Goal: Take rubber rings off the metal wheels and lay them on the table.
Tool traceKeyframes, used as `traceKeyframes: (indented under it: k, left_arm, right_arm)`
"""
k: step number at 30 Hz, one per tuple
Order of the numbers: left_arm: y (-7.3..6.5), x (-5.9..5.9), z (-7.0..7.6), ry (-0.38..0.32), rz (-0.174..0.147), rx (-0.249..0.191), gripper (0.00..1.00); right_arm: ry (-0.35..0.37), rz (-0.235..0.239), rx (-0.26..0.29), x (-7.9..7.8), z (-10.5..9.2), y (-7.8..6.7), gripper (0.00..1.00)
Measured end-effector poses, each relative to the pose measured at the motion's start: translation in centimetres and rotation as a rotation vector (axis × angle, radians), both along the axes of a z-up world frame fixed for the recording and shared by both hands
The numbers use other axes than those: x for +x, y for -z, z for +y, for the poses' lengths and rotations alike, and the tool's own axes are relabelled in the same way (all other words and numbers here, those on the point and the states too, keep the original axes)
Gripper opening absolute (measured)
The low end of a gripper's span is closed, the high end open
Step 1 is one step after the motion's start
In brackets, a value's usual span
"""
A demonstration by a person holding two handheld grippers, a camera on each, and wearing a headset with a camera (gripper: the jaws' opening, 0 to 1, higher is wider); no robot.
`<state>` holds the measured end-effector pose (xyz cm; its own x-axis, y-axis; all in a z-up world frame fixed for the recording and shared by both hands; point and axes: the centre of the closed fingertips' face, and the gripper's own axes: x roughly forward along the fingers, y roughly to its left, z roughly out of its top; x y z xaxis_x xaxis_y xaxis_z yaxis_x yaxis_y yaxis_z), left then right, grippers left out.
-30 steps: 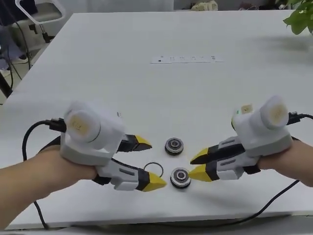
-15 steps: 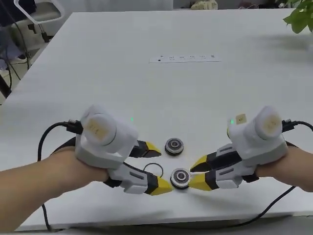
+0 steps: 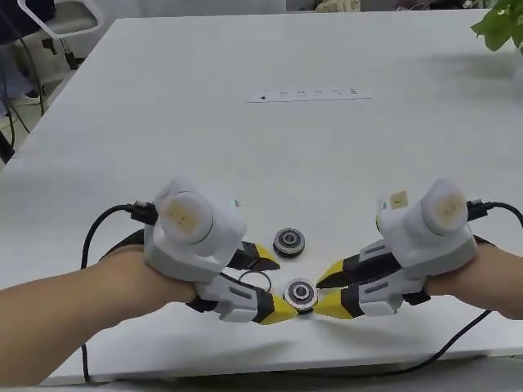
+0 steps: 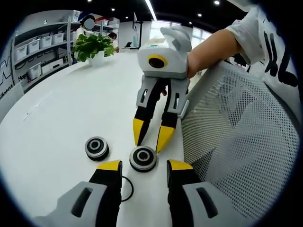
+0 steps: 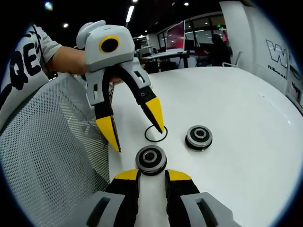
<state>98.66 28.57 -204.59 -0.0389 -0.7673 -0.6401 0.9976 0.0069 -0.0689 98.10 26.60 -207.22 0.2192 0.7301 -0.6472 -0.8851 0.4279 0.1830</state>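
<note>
Two metal wheels with dark rubber rims lie near the table's front edge: a near wheel (image 3: 300, 293) (image 4: 143, 158) (image 5: 151, 160) and a far wheel (image 3: 289, 241) (image 4: 96, 148) (image 5: 198, 137). One loose black rubber ring (image 5: 156, 133) (image 4: 125, 187) (image 3: 260, 280) lies flat on the table left of the near wheel. My left gripper (image 3: 276, 283) (image 4: 144, 165) (image 5: 136, 128) is open, its yellow tips just left of the near wheel. Facing it from the right, my right gripper (image 3: 322, 291) (image 5: 151, 176) (image 4: 151, 139) is open, with its tips at that wheel's edge.
The white table (image 3: 327, 163) stretches far ahead, with a thin white strip (image 3: 309, 95) lying at mid-table. A mesh chair back (image 4: 236, 142) stands close behind the front edge. A potted plant (image 3: 500, 24) sits at the far right corner. Cables trail from both grippers.
Both grippers have closed in on the near wheel, the left moving right and the right moving left. The wheels and the loose ring have stayed in place.
</note>
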Motion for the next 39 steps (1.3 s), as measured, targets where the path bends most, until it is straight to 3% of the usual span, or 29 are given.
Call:
traceKeyframes:
  k: [6, 22, 27, 35, 39]
  left_arm:
    - [0.6, -0.2, -0.5, 0.008, 0.009, 0.01, 0.29]
    - [1.0, -0.5, -1.2, 0.025, -0.013, 0.009, 0.15]
    - [1.1, -0.2, -1.3, 0.023, -0.035, 0.009, 0.12]
    - [1.3, -0.1, -1.6, 0.031, -0.107, 0.0, 0.09]
    - [1.3, 0.0, -1.6, 0.027, -0.107, -0.001, 0.09]
  right_arm:
    - [-0.012, -0.001, -0.012, -0.2, 0.0, 0.4, 0.17]
    - [-0.012, -0.003, -0.009, -0.1, 0.2, 0.5, 0.15]
    - [-0.014, -0.005, -0.009, -0.1, 0.2, 0.5, 0.15]
    - [-0.012, -0.004, -0.002, -0.1, 0.2, 0.5, 0.15]
    - [-0.014, -0.006, 0.001, -0.1, 0.2, 0.5, 0.15]
